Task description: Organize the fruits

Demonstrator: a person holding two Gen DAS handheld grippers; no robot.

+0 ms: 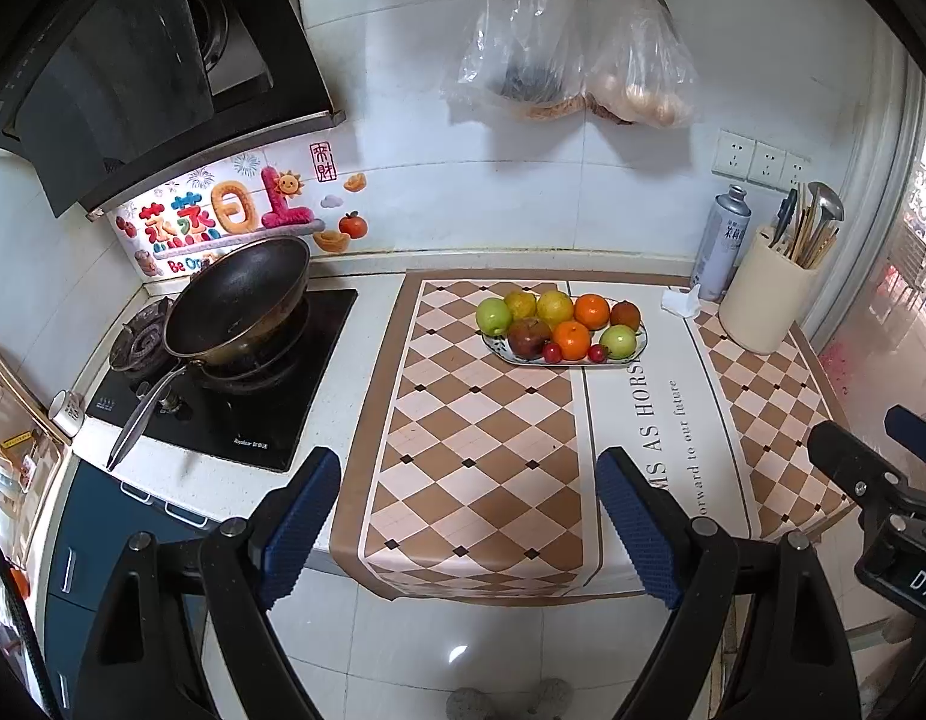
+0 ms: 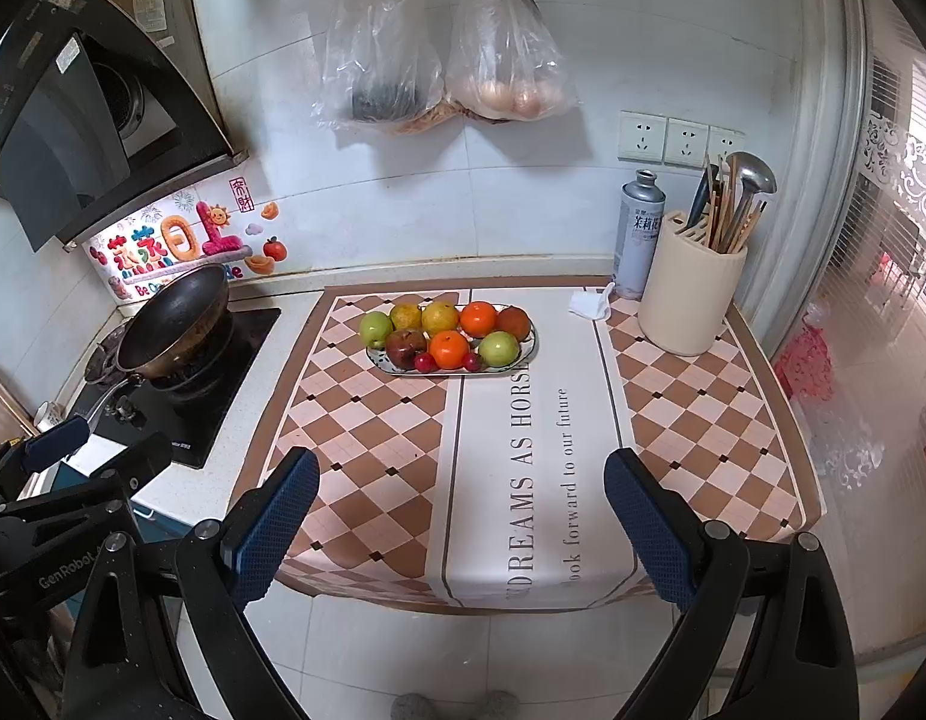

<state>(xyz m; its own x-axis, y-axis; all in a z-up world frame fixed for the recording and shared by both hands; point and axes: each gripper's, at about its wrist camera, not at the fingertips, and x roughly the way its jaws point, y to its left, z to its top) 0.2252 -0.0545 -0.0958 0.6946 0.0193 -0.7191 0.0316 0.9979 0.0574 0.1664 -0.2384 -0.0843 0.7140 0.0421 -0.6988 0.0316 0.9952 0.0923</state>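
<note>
- The surface (image 2: 691,420) ran along the tiled wall, and a checkered mat (image 2: 366,450) printed with lettering covered its near part.
- A dark wok (image 1: 240,300) sat on the hob at the left, well apart from the fruit.
- A cream utensil holder (image 2: 685,306) stood at the right rear with a grey spray can (image 2: 637,234) just beside it and a crumpled tissue (image 2: 589,305) near its foot.
- The left claw (image 1: 469,516) hung over the near edge of the surface with its blue pads spread wide and nothing between them.
- The right claw (image 2: 463,522) hung beside it in the same way, parted and empty.
- An oval plate (image 2: 526,354) lay near the middle of the mat, toward the wall.
- All the fruits (image 2: 444,330) lay gathered on that plate in two rows, touching one another: green apples, yellow ones, oranges, darker red ones.
- Two small red fruits (image 2: 425,362) sat at the plate's front edge.
- No fruit showed loose on the mat or the surface.
- Judged by this alone, the scene fitted either a plate of fruit waiting to be sorted out elsewhere, or fruit already gathered and arranged with both claws drawn back; the pictures did not settle which.
- Any further handling would have called for a reach well forward over the mat, and a careful grip, since the round fruits would likely roll if nudged.
</note>
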